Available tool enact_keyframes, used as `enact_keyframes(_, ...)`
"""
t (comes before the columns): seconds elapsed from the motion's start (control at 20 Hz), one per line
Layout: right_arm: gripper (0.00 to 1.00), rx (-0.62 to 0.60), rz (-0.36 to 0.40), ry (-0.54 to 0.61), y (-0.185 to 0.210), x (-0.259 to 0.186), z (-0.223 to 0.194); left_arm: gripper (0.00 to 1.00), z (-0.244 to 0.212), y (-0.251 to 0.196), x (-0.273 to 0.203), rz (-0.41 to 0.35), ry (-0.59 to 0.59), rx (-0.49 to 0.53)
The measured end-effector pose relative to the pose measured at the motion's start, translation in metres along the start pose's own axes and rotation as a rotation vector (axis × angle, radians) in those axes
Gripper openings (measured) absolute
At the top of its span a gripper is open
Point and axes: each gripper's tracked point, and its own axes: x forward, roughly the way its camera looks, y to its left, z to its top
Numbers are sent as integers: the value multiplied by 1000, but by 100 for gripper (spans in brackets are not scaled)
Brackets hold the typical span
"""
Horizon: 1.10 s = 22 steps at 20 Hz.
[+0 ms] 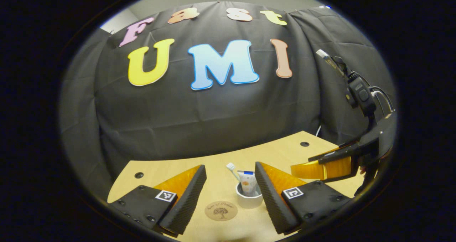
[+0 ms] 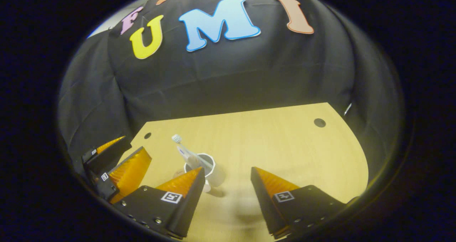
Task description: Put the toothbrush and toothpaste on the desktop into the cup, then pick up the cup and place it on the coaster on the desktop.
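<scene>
Cup (image 1: 249,197) with toothbrush (image 1: 232,170), toothpaste (image 1: 247,182), just behind coaster (image 1: 221,211)

One cup (image 1: 249,198) is counted on the desktop (image 1: 285,149), near its front edge. One toothbrush (image 1: 232,170) and one toothpaste (image 1: 247,182) are counted, both standing in the cup. One coaster (image 1: 221,210) is seen just beside the cup, at the front edge. Two grippers are counted: left gripper (image 1: 229,194), right gripper (image 2: 228,192). Two holes (image 1: 139,175) (image 1: 304,144) are counted, at the back corners.
</scene>
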Motion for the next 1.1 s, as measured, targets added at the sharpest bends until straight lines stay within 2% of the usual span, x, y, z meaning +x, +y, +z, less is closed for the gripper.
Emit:
enact_keyframes(0.15, 84, -93, 25, 23, 14, 3, -6, 94, -4, 15, -9, 35, 13, -27)
enact_keyframes(0.25, 85, -150, 42, 37, 22, 5, -11, 90, -2, 24, -14, 64, 20, -39)
enact_keyframes(0.3, 85, -174, 51, 47, 26, 7, -14, 93, -2, 29, -18, 76, 22, -45)
enact_keyframes(0.35, 85, -197, 67, 65, 32, 10, -19, 90, -6, 35, -22, 86, 26, -53)
enact_keyframes(0.4, 85, -219, 84, 83, 36, 13, -23, 93, -9, 41, -25, 91, 28, -65)
enact_keyframes(0.65, 85, -324, 112, 162, 44, 36, -46, 93, -16, 72, -47, 165, 48, -83)
enact_keyframes(1.05, 84, -366, 119, 267, 47, 64, -70, 93, -35, 118, -69, 262, 85, -92)
enact_keyframes(1.1, 77, -367, 119, 278, 48, 67, -69, 93, -36, 122, -72, 270, 87, -92)
